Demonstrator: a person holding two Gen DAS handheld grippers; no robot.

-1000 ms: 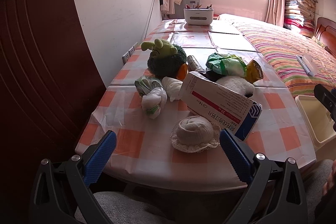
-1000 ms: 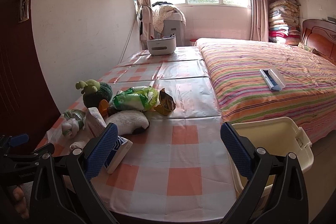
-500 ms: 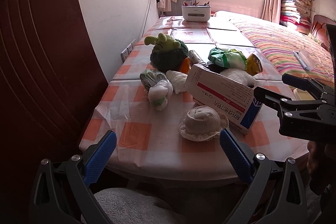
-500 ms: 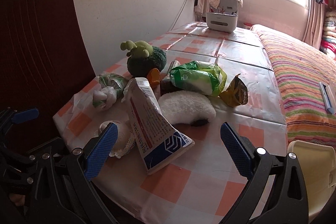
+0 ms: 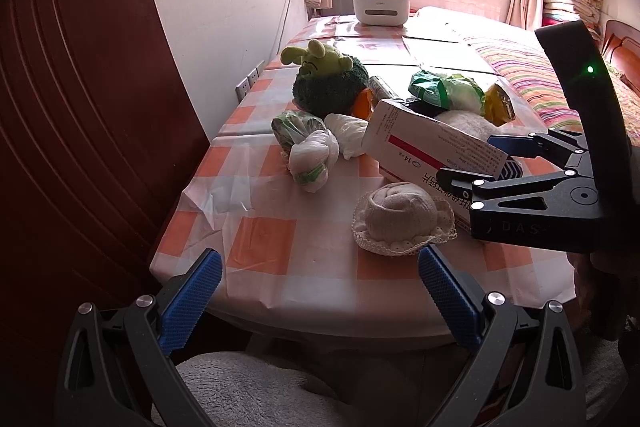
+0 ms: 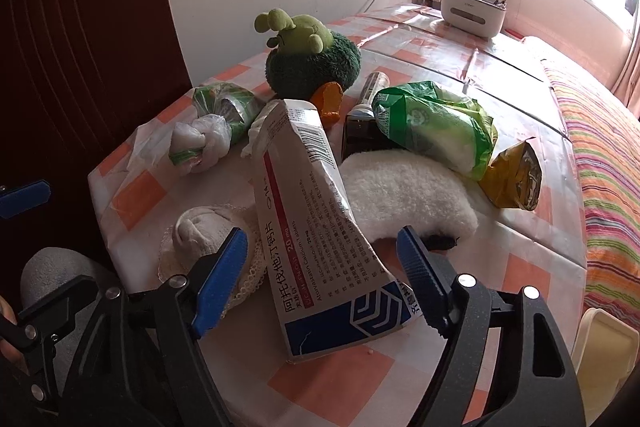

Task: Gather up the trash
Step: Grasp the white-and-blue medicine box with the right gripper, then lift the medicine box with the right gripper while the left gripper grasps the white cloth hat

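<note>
A table (image 5: 264, 239) covered with an orange-and-white checked plastic cloth stands against a white wall, beside a bed with a striped cover (image 6: 608, 163). A cluster of things lies on the table's near end.

The right gripper (image 6: 322, 269), black with blue ribbed pads, reaches over the near edge of the table. Its jaws have just been closing and now straddle the lower end of a crumpled white, red and blue cardboard medicine box (image 6: 316, 223), which leans tilted among the clutter. A gap shows between each pad and the box, so the jaws are not gripping it. In the left wrist view the same gripper (image 5: 476, 163) comes in from the right, its fingertips either side of the box's (image 5: 432, 151) blue end.

The left gripper (image 5: 320, 291) hangs spread wide and empty at the table's near edge, touching nothing.

Just left of the box lies a rolled cream sock with a lace cuff (image 5: 402, 217). Farther back are a knotted white and green plastic bag (image 5: 308, 151), a green plush toy on a dark green base (image 6: 308, 55), a crumpled green and white snack bag (image 6: 436, 123), a torn yellow foil wrapper (image 6: 516, 175) and a fluffy white slipper (image 6: 404, 195). A white box-shaped holder (image 5: 382, 9) sits at the table's far end. A cream plastic bin (image 6: 604, 343) stands beside the table at lower right.
</note>
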